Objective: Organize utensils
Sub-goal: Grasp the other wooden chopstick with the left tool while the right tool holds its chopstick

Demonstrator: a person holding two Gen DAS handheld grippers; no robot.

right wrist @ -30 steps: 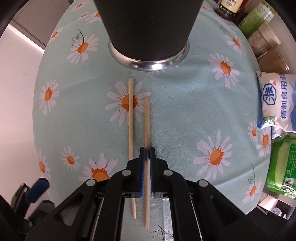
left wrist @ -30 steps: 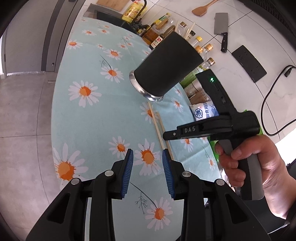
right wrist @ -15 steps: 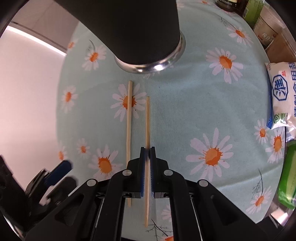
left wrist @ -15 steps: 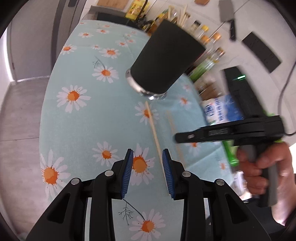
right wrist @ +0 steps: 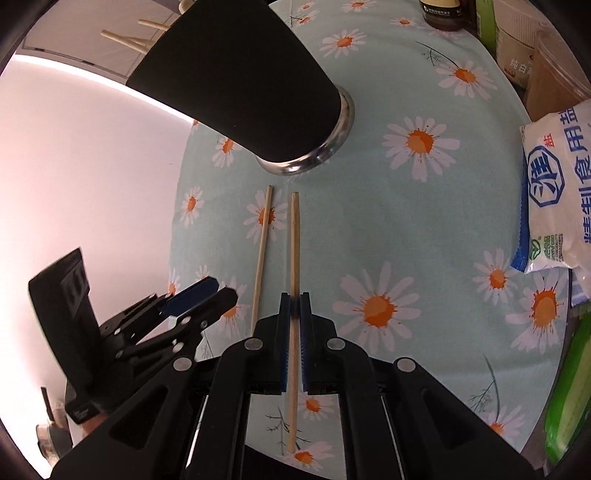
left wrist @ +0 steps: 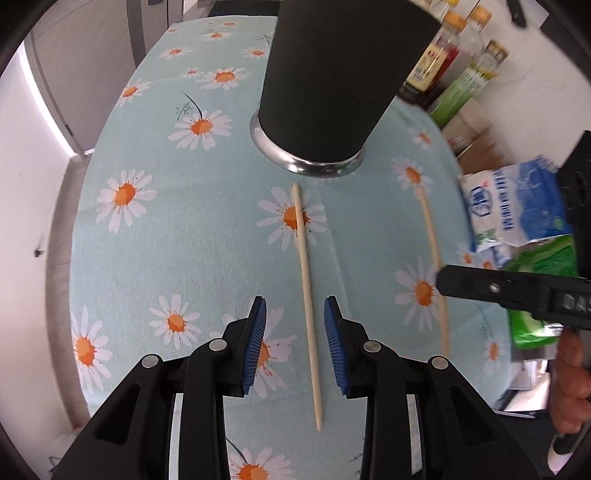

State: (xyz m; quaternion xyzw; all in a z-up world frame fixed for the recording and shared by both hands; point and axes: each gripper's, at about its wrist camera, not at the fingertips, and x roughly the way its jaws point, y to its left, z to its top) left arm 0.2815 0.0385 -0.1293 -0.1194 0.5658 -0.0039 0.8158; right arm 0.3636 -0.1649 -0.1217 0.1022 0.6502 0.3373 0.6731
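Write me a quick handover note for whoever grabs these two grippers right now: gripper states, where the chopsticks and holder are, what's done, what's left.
Right gripper: shut on one chopstick, gripped around its middle, the stick pointing toward the black utensil holder.
Left gripper: open, straddling the second chopstick, which lies flat on the daisy tablecloth; not yet gripped.
The holder stands just beyond the chopsticks' far tips; other chopsticks already poke out of its top.
Done: one chopstick grasped.
Left: close the left gripper on its chopstick, then drop both into the holder.
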